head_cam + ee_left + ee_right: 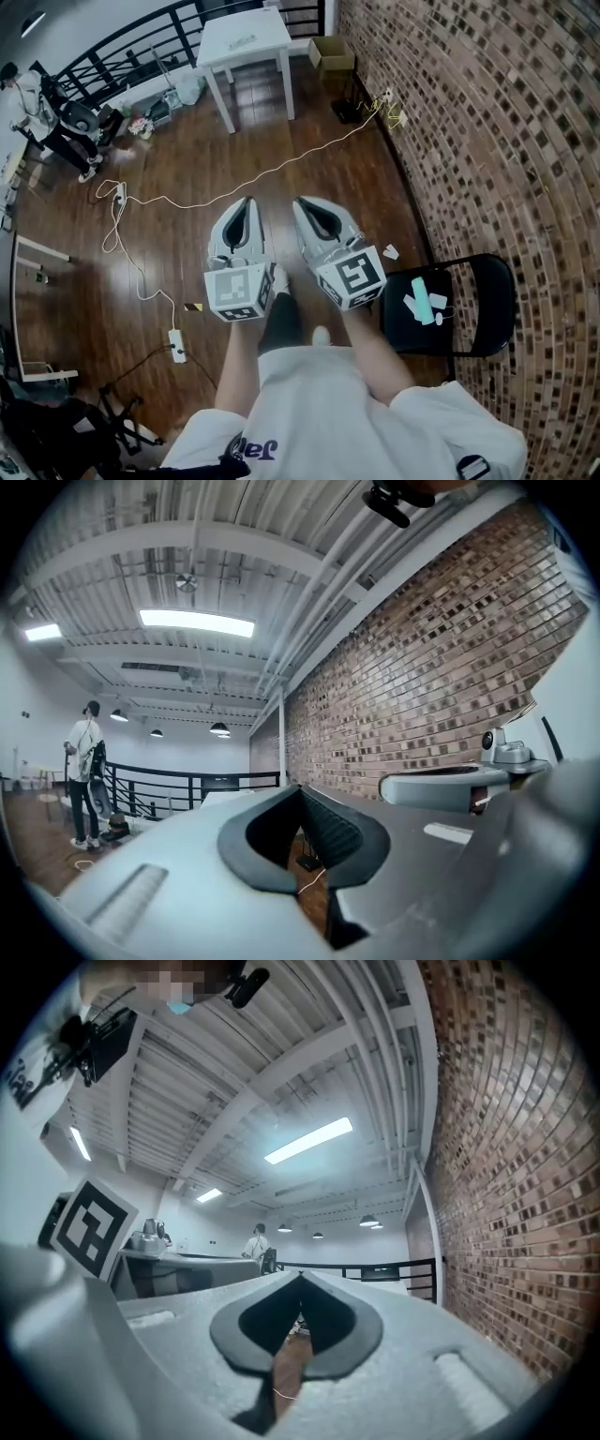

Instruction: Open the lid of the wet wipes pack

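Forearms (371, 362) hold L gripper (247, 202) & R gripper (302, 203) level, side by side over wood floor (187, 169), both w/ jaws closed tip-to-tip on nothing, prob. not yet working, as pale-green wipes pack (424, 304) lies mid-seat on black chair (401, 336), right.

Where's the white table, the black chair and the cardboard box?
white table (267, 42): head view, a bare part of its top.
black chair (412, 339): head view, the bare near part of its seat.
cardboard box (335, 64): head view, its near side wall.
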